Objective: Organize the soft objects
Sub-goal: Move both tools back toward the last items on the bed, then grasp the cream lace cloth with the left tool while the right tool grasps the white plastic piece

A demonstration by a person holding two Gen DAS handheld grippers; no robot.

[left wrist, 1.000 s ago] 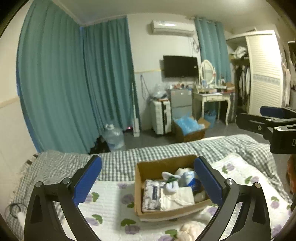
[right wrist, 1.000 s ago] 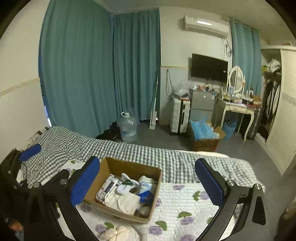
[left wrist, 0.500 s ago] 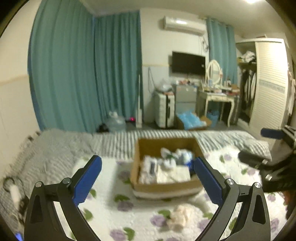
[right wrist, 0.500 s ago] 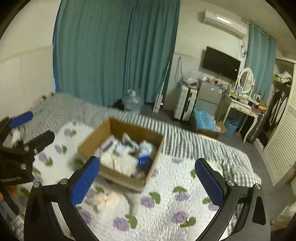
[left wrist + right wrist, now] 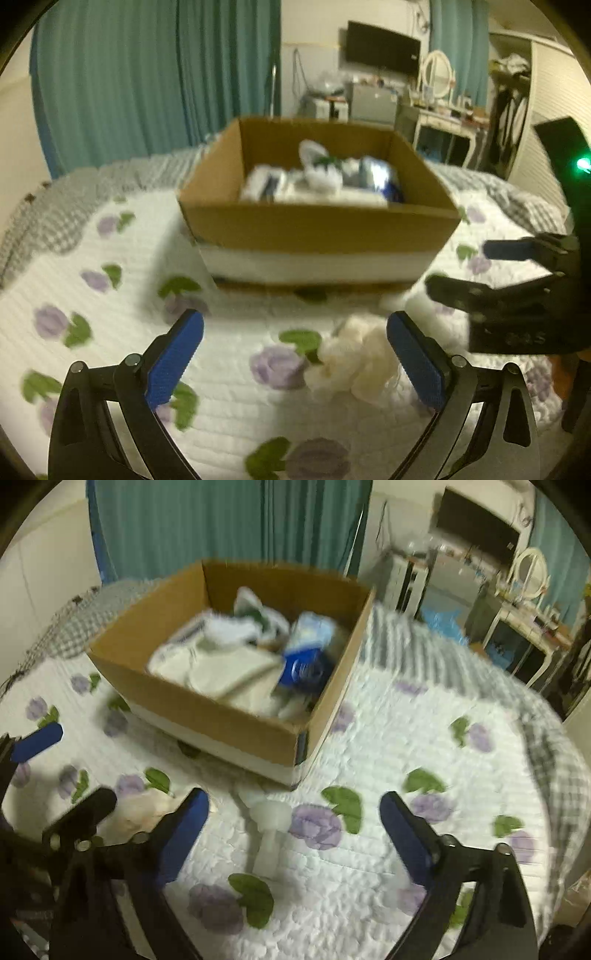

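An open cardboard box [image 5: 317, 225] stands on the flowered quilt [image 5: 110, 280], filled with several white and blue soft items [image 5: 321, 181]. It also shows in the right wrist view [image 5: 207, 709]. A cream fluffy soft object [image 5: 354, 358] lies on the quilt in front of the box, just inside my left gripper's right finger. My left gripper [image 5: 295, 354] is open and empty, low over the quilt. My right gripper [image 5: 295, 830] is open and empty above a small white object [image 5: 269, 827] on the quilt. The cream object shows partly behind the left gripper [image 5: 140, 808].
A grey checked blanket [image 5: 55, 206] covers the far part of the bed. Teal curtains [image 5: 155, 74] hang behind. A TV, a dressing table with a mirror [image 5: 439, 74] and a wardrobe stand at the back right. The bed's right edge [image 5: 554, 775] drops to the floor.
Both grippers have moved down and forward toward the bed. The box and the cream object now look much closer and larger. Both stay open.
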